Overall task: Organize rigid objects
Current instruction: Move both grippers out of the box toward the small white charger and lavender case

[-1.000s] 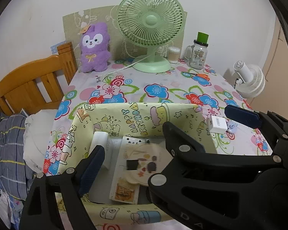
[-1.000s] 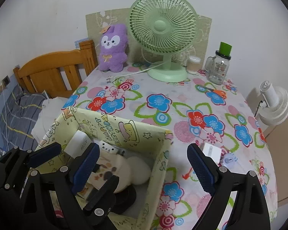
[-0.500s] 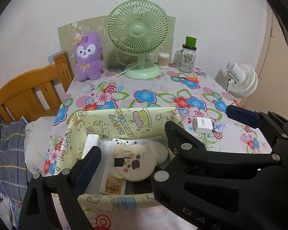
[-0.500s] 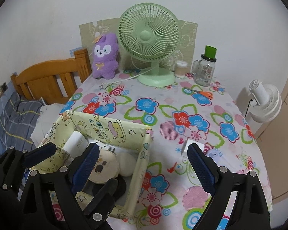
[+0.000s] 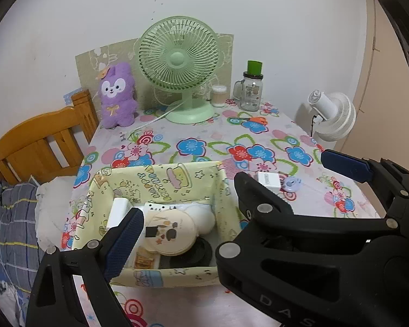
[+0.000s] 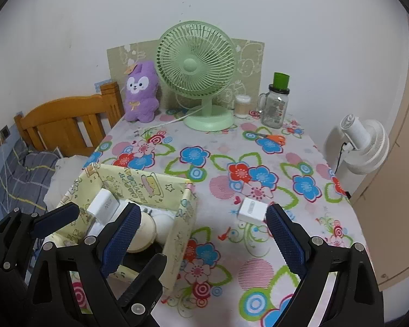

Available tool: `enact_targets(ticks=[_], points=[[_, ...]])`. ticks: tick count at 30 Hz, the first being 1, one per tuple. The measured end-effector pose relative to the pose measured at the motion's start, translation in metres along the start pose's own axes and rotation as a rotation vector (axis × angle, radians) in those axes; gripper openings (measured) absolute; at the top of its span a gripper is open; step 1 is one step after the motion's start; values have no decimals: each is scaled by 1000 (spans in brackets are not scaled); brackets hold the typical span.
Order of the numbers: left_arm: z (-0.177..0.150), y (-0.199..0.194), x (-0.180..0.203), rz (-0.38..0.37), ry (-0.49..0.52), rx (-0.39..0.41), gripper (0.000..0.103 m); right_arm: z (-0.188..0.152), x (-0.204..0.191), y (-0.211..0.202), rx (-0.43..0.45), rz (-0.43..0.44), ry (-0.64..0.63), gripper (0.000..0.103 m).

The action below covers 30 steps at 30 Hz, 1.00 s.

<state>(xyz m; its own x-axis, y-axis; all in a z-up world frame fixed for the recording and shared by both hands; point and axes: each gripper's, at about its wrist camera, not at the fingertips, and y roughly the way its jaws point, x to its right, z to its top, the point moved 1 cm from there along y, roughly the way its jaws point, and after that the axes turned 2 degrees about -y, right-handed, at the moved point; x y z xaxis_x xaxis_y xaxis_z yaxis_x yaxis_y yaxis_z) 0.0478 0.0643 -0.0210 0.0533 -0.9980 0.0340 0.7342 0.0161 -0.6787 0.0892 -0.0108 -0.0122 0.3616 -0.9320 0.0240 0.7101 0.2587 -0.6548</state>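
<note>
Two fans (image 6: 196,62) (image 6: 362,141), one plush (image 6: 141,92), one box (image 6: 139,188), two white adapters (image 6: 252,209) (image 6: 103,204), one jar (image 6: 275,109).

We see a storage box (image 6: 139,188) on the near left part of the table (image 6: 259,158). In the box lie a round tin (image 5: 169,229), a charger block (image 6: 103,205) and other small things. To the right of the box, a small adapter (image 6: 252,209) lies on the table. At the back stand a plush bunny (image 6: 141,92), a desk fan (image 6: 196,73), a small jar (image 6: 242,106) and a glass mug (image 6: 275,103). Scissors (image 6: 272,137) lie in front of the mug.
</note>
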Motion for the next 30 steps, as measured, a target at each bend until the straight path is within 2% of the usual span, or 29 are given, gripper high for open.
enact_targets(ticks=[19, 23, 30], points=[[2, -21, 41, -12, 33, 40, 98, -8, 36, -32, 51, -33, 22, 95], [1, -25, 51, 10, 41, 62, 99, -10, 43, -37, 57, -33, 30, 95], [0, -25, 62, 1, 46, 56, 100, -15, 55, -41, 58, -48, 38, 95]])
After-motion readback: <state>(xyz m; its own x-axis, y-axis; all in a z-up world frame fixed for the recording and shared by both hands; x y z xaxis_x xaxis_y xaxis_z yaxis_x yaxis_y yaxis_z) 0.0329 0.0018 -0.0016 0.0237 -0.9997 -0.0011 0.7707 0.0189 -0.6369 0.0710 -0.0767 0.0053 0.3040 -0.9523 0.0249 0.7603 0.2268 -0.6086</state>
